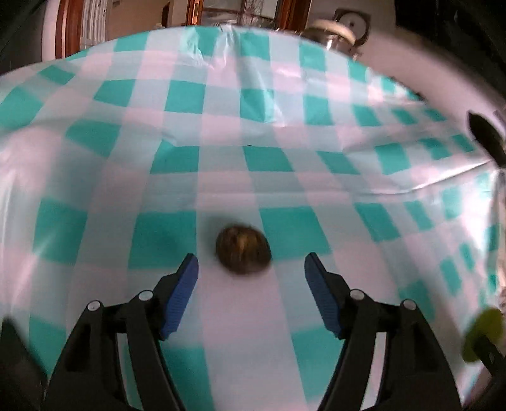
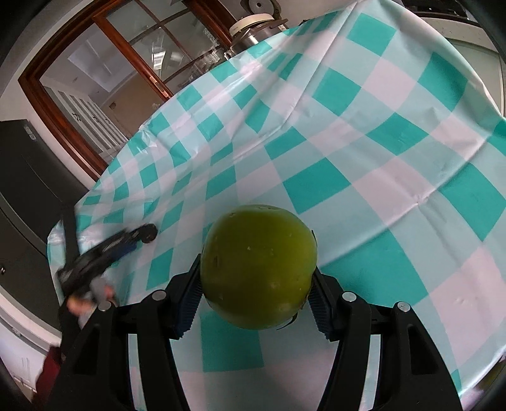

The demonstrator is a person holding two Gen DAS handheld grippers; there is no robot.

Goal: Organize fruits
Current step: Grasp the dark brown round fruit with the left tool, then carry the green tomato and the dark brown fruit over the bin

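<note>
Left gripper [image 1: 251,264] gapes empty, a blurred brown fruit [image 1: 243,249], perhaps a kiwi, just beyond its tips at lower centre; right gripper [image 2: 256,281] clamps a green fruit [image 2: 258,267].

A checked cloth [image 1: 253,132] of teal, pale blue and white squares covers the whole worktop, creased into ridges and shiny where light falls on it. Past its far edge stands a tall door or window frame [image 2: 63,104] of reddish-brown wood with glass panes. Beside that, at the cloth's far edge, sits a metal vessel with a pale lid [image 2: 253,28], perhaps a pot, though it is too blurred to tell. A dark cabinet [image 2: 28,177] stands at the left.
</note>
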